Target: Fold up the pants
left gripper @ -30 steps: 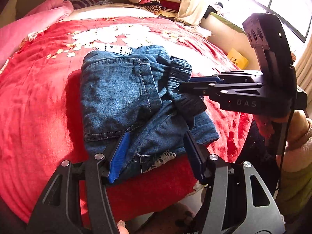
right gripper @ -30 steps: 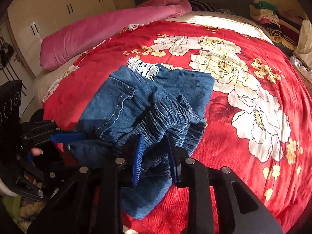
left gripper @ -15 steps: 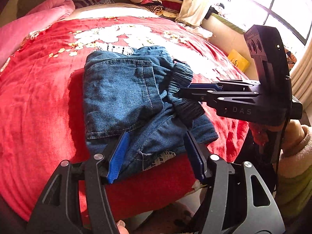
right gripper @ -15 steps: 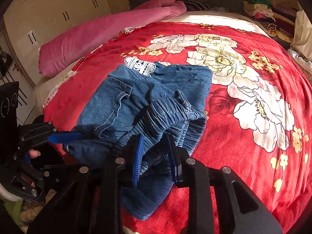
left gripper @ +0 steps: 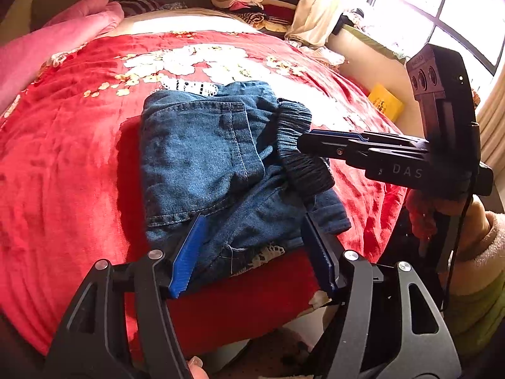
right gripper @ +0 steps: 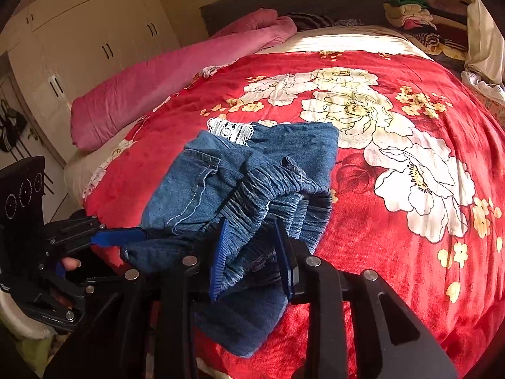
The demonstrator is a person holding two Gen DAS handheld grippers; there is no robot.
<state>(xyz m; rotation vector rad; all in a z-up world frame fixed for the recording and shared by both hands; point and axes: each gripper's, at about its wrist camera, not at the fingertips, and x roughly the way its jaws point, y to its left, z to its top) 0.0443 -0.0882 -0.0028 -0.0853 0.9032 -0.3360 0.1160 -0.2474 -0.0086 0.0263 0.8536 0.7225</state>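
A: Left wrist view first. Pants (left gripper: 202, 164) lie folded in a blue bundle on the red blanket (left gripper: 63, 164), near the bed's front edge. Back pocket faces up, white lace trim peeks out at the far end & again at the near hem.

B: Left gripper (left gripper: 255, 249)?

A: Jaws apart & opening. Near hem sits between the blue pads, but the pads don't press on it. No clamp.

B: And the other one in that view?

A: Right gripper (left gripper: 303, 145) comes in from the right, tip at the ribbed waistband (left gripper: 300, 158). Side-on here, so the gap's hard to read. A hand in a fuzzy sleeve (left gripper: 483, 240) holds it. Bright window (left gripper: 442, 6) behind, clothes pile (left gripper: 249, 3) at the bed's far end.

B: Right wrist view now.

A: Right gripper (right gripper: 252, 255) straddles the waistband (right gripper: 274, 202), which bunches up between the pads. Jaws opening, gap visible beside the cloth, grip loose. Pants (right gripper: 221, 183) slump over the blanket's (right gripper: 394, 252) front edge, one flap hanging below the gripper.

B: Left gripper there?

A: At left, low, blue pad (right gripper: 120, 237) touching the denim edge. Pink quilt (right gripper: 164, 72) lies along the bed's far left, wardrobe (right gripper: 79, 41) behind it.
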